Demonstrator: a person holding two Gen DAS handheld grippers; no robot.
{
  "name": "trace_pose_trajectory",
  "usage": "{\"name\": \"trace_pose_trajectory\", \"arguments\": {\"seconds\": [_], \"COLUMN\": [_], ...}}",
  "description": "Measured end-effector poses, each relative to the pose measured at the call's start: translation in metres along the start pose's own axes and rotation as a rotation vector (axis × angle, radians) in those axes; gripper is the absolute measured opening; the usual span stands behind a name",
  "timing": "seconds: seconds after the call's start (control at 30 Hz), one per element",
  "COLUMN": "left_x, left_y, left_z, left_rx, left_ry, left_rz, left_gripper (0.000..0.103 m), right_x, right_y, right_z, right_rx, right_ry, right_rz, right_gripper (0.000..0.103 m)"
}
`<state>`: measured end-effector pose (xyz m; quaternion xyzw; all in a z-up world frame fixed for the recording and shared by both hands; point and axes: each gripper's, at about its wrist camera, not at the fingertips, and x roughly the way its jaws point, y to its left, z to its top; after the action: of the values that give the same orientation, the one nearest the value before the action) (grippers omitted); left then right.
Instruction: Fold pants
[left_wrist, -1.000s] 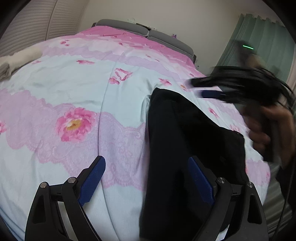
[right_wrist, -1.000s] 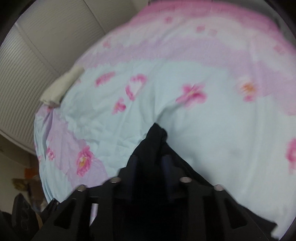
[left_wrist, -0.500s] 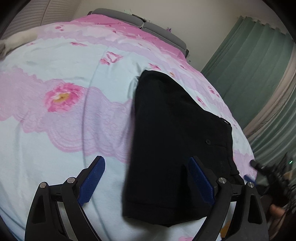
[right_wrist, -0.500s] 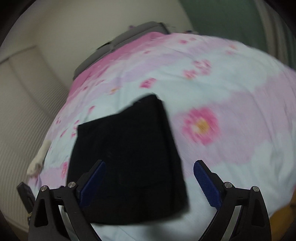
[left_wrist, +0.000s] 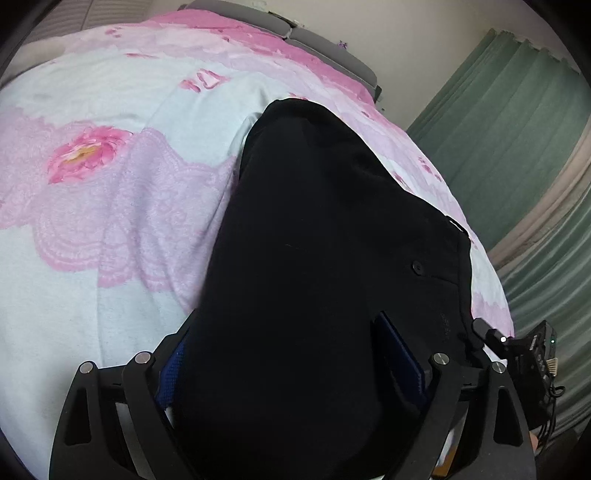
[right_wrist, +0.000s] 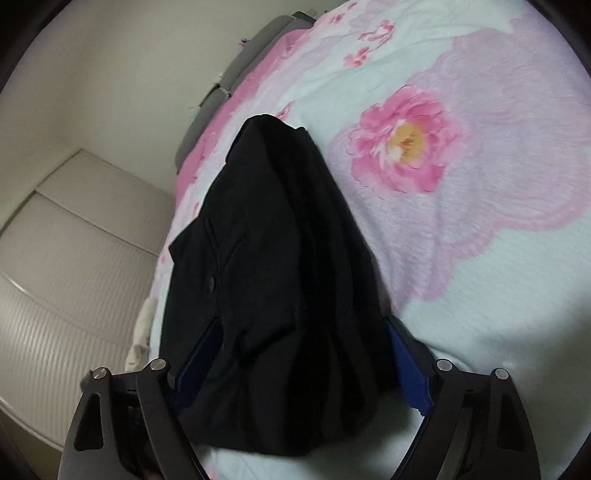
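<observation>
Though both pairs of tongs reach toward the same dark bundle, neither has its pads pressed on it. The left tongs (left_wrist: 291, 354) stand wide and are closing a little, with the near end of the black pants (left_wrist: 325, 258) lying between the two blue pads: the cloth covers most of the left pad, and the right pad (left_wrist: 400, 354) lies on top of the fabric. The right tongs (right_wrist: 301, 363) are also wide and closing, and the pants (right_wrist: 280, 266) again sit between the arms, their near hem bunched in the gap; the left pad is half hidden under the cloth edge, while the right pad (right_wrist: 412, 373) stands just beside the fabric on the bedspread.

The pants are folded into a long dark stack on the bed, running away from both pairs of tongs toward the head of the bed. A small button (left_wrist: 416, 266) shows near one edge of the stack. In the left wrist view the right tongs (left_wrist: 517, 343) show at the stack's far right corner, close to the edge of the bed.

Around the pants spreads the bedspread (left_wrist: 110, 184), pale blue with pink flowers. A grey headboard (left_wrist: 325, 44) lies beyond it, green curtains (left_wrist: 517, 129) hang to one side, and a pale ribbed wall panel (right_wrist: 66, 277) stands on the other.
</observation>
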<state>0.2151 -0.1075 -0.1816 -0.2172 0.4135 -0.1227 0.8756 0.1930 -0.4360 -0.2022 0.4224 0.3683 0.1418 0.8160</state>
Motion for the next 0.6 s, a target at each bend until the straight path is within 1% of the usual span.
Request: {"name": "trace_pose_trajectory", "arguments": {"seconds": [0.07, 0.1, 0.13, 0.17, 0.2, 0.23, 0.27, 0.3, 0.37, 0.4, 0.43, 0.47, 0.5, 0.53, 0.6], "left_x": [0.001, -0.001, -0.004, -0.007, -0.01, -0.012, -0.012, -0.012, -0.009, -0.011, -0.014, -0.018, -0.022, -0.026, -0.036], "left_y": [-0.002, -0.003, -0.003, -0.003, -0.003, -0.003, -0.004, -0.003, -0.003, -0.005, -0.007, -0.008, -0.008, -0.007, -0.006], "left_z": [-0.003, -0.004, -0.005, -0.005, -0.006, -0.006, -0.005, -0.004, -0.004, -0.003, -0.002, -0.001, 0.001, 0.004, 0.013], "left_rx": [0.0, 0.002, 0.003, 0.003, 0.003, 0.004, 0.01, 0.014, 0.014, 0.022, 0.036, 0.047, 0.05, 0.046, 0.039], "left_ry": [-0.016, -0.022, -0.029, -0.031, -0.031, -0.028, -0.027, -0.026, -0.021, -0.024, -0.028, -0.029, -0.027, -0.025, -0.023], "left_rz": [0.001, -0.002, -0.008, -0.01, -0.011, -0.01, -0.005, 0.002, -0.001, -0.005, -0.008, -0.011, -0.018, -0.027, -0.039], "left_gripper": [0.085, 0.076, 0.063, 0.057, 0.051, 0.047, 0.045, 0.042, 0.039, 0.035, 0.031, 0.029, 0.027, 0.026, 0.025], "right_x": [0.007, 0.011, 0.013, 0.013, 0.012, 0.009, 0.007, 0.007, 0.019, 0.029, 0.039, 0.04, 0.038, 0.033, 0.023], "right_y": [0.002, 0.003, 0.004, 0.005, 0.006, 0.008, 0.012, 0.02, 0.025, 0.021, 0.015, 0.015, 0.02, 0.027, 0.049], "right_z": [0.002, 0.003, 0.004, 0.004, 0.003, 0.001, -0.001, -0.004, -0.008, -0.011, -0.013, -0.014, -0.015, -0.015, -0.018], "right_rx": [0.003, -0.002, 0.0, 0.012, 0.039, 0.06, 0.054, 0.014, -0.028, -0.018, 0.011, 0.019, 0.013, 0.007, -0.024], "right_ry": [0.011, 0.024, 0.037, 0.05, 0.071, 0.083, 0.086, 0.089, 0.12, 0.144, 0.154, 0.147, 0.146, 0.139, 0.116], "right_rz": [0.041, 0.048, 0.059, 0.087, 0.131, 0.17, 0.202, 0.187, 0.12, 0.092, 0.074, 0.074, 0.082, 0.096, 0.112], "right_gripper": [0.088, 0.088, 0.088, 0.08, 0.057, 0.045, 0.042, 0.042, 0.043, 0.049, 0.049, 0.048, 0.043, 0.041, 0.037]}}
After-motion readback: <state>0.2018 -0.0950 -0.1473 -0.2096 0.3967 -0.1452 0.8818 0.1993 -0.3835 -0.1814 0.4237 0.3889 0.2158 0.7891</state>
